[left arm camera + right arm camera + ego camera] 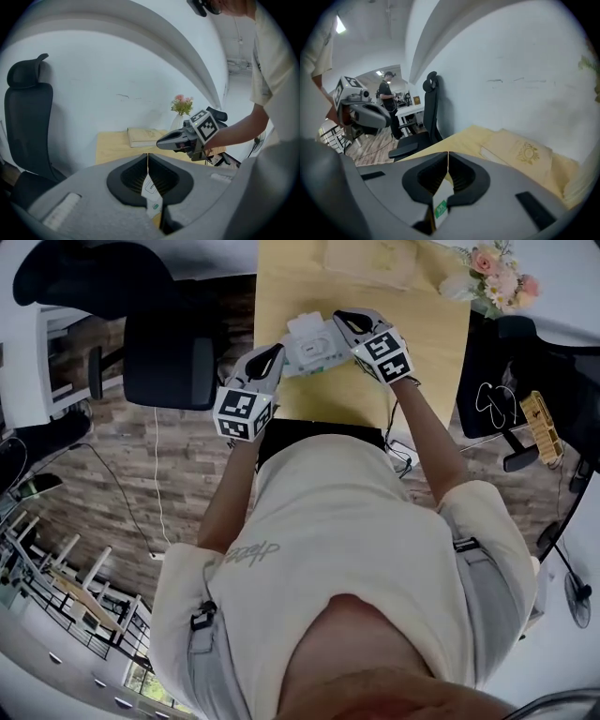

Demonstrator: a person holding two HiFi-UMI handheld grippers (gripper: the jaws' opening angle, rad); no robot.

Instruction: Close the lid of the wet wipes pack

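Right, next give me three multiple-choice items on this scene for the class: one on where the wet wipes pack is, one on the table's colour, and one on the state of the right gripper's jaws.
1. Where is the wet wipes pack?
A. Lying on the floor
B. Held between the left gripper and the right gripper
C. On the seat of the black chair

2. What colour is the top of the table?
A. Pale yellow wood
B. Black
C. Red

3. How do the right gripper's jaws stand?
A. Wide apart, with nothing between them
B. Shut on a flower stem
C. Shut on an edge of the pack

Answers:
1 B: the head view shows the pack between the two grippers, over the table's near edge.
2 A: the bare top is pale yellow in every view.
3 C: the right gripper view shows the jaws pinching the pack's thin edge.
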